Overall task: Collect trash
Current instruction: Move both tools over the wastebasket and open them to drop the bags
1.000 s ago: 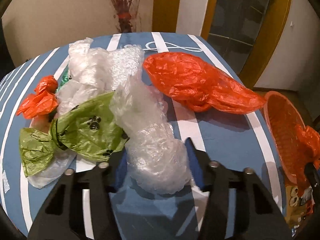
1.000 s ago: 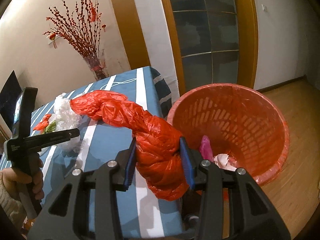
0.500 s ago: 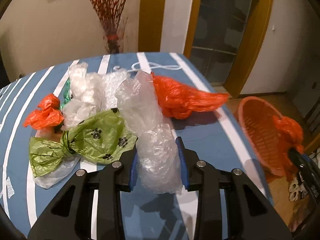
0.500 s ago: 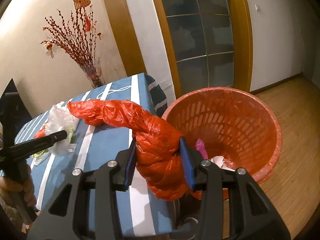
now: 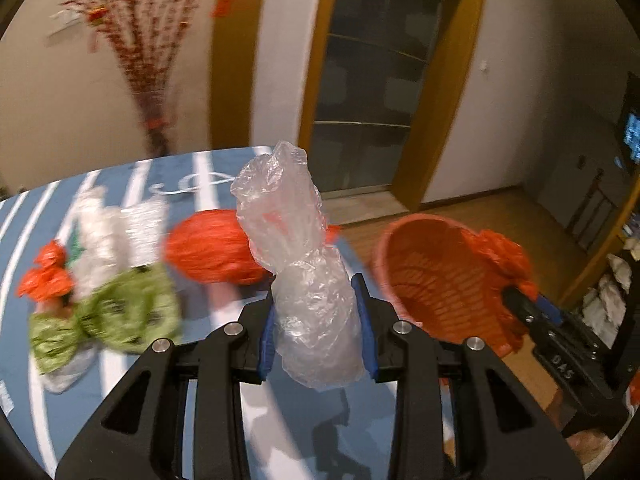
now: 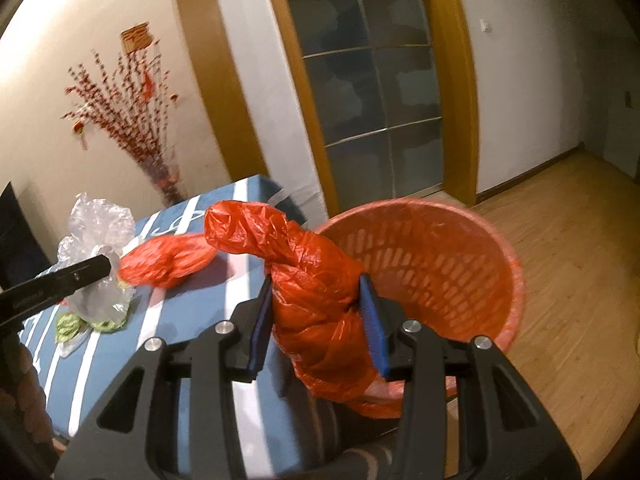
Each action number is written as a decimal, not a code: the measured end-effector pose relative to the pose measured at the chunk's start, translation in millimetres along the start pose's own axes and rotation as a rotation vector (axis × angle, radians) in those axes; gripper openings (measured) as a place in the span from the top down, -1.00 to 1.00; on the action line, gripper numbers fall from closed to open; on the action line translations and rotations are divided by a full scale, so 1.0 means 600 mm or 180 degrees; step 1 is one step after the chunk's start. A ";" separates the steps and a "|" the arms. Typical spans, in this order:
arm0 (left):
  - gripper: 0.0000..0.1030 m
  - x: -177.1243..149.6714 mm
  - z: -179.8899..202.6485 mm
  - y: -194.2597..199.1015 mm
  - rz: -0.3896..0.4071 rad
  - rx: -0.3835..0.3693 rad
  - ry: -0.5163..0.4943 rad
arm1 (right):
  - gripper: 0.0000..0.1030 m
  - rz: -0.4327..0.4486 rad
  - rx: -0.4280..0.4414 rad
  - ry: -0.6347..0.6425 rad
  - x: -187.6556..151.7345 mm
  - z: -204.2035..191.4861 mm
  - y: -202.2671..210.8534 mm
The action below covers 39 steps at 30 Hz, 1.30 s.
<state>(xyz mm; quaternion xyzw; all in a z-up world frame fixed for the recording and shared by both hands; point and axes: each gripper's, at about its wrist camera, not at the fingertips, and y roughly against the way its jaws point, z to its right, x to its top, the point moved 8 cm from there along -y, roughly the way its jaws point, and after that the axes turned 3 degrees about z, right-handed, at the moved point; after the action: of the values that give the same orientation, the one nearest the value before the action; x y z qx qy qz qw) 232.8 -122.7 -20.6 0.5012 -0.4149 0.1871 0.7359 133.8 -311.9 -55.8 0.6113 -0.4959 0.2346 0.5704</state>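
My left gripper [image 5: 317, 322] is shut on a clear plastic bag [image 5: 300, 264], lifted off the blue striped tablecloth [image 5: 140, 384]. The same clear bag [image 6: 96, 240] shows at the left of the right wrist view. My right gripper [image 6: 318, 320] is shut on a red plastic bag [image 6: 312, 276] beside the rim of the orange basket [image 6: 460, 260]. From the left wrist view the basket [image 5: 436, 280] stands on the floor right of the table, with the right gripper [image 5: 532, 300] and its red bag [image 5: 500, 256] at its far rim. A second red bag [image 5: 212, 248] lies on the table.
A green bag [image 5: 108, 320], a small orange bag [image 5: 48, 276] and white and clear bags [image 5: 108, 232] lie at the table's left. A vase of red branches [image 6: 160, 172] stands at the far table edge. Wooden floor [image 6: 572, 280] and a glass door [image 6: 376, 100] lie beyond.
The left gripper closed on the clear bag and lifted it up and to the right. The right gripper carried the red bag further off the table toward the basket.
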 end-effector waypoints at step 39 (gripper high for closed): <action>-0.24 -0.048 0.194 -0.188 -0.0567 -0.0587 -0.0481 | -0.14 0.0075 -0.0326 -0.0717 0.067 0.186 -0.086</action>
<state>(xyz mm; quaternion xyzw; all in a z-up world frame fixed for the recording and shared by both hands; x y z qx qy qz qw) 244.7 -270.5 -91.3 0.4790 -0.4383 0.0439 0.7593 164.1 -436.7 -72.1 0.5980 -0.5753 0.1455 0.5387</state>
